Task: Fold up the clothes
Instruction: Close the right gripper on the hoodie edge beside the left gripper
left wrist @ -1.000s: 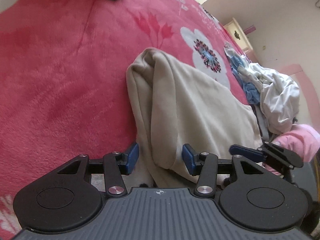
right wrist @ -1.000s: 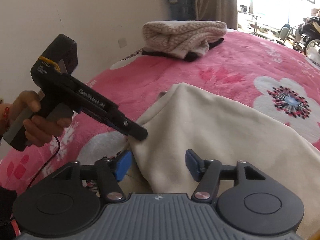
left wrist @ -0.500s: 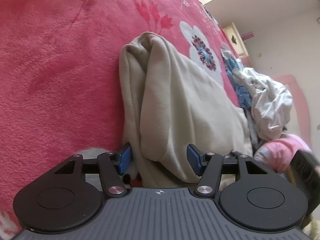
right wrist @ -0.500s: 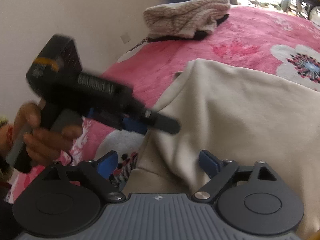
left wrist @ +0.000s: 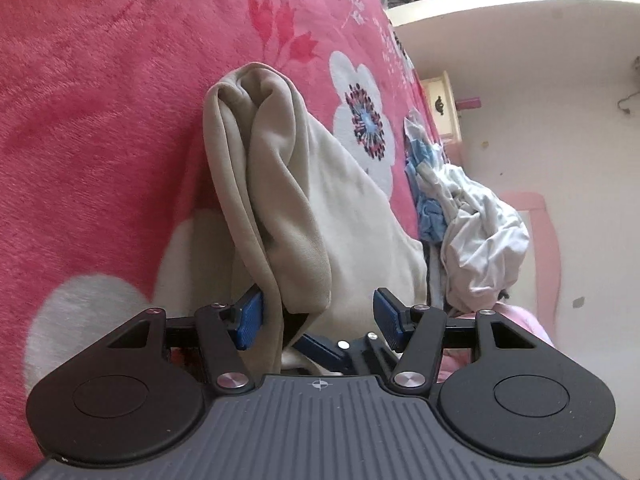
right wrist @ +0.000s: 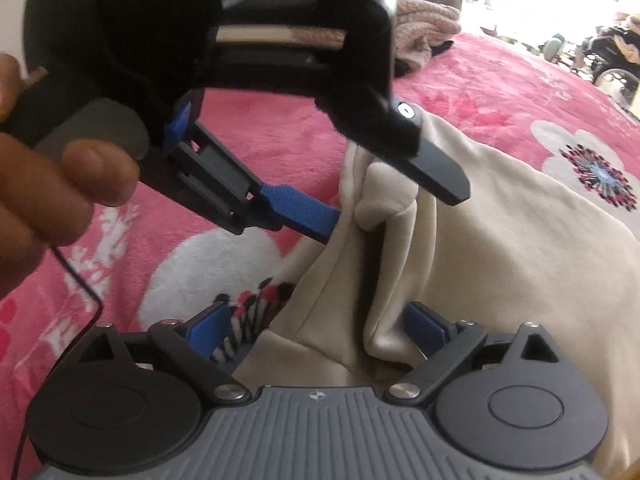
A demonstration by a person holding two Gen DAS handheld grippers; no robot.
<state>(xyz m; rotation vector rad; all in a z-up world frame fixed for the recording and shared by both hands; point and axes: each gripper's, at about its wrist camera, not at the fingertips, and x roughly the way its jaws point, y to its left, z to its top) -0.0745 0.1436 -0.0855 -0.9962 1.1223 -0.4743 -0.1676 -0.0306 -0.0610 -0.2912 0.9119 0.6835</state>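
Your left gripper (left wrist: 316,320) stands with its 2 blue pads spread apart: the left pad (left wrist: 250,322) touches a hanging fold of the beige garment (left wrist: 340,216), and the other pad is clear of the cloth, so nothing is clamped there. Your right gripper (right wrist: 318,326) is likewise spread, with a bunched ridge of the same garment rising between its pads; the right-side pad (right wrist: 426,328) sits against the cloth and the left-side one lies over the blanket.

If you mean to take hold, centre the ridge between the pads before you squeeze, and catch every layer of the fold, since this soft fabric looks likely to slip out 1 layer at a time. Keep the 2 grippers from crossing: in the right wrist view the left gripper sits just ahead of the right fingers, its blue pad poking into the same ridge.

Beyond both sets of fingers the garment runs away in a long doubled strip, its far end rounded over, lying on the pink flowered blanket (left wrist: 100,100). Past the right pad of the left gripper, well apart, sits a pile of white and blue clothes (left wrist: 476,220). Far ahead of the right fingers rests a knitted item (right wrist: 424,30).
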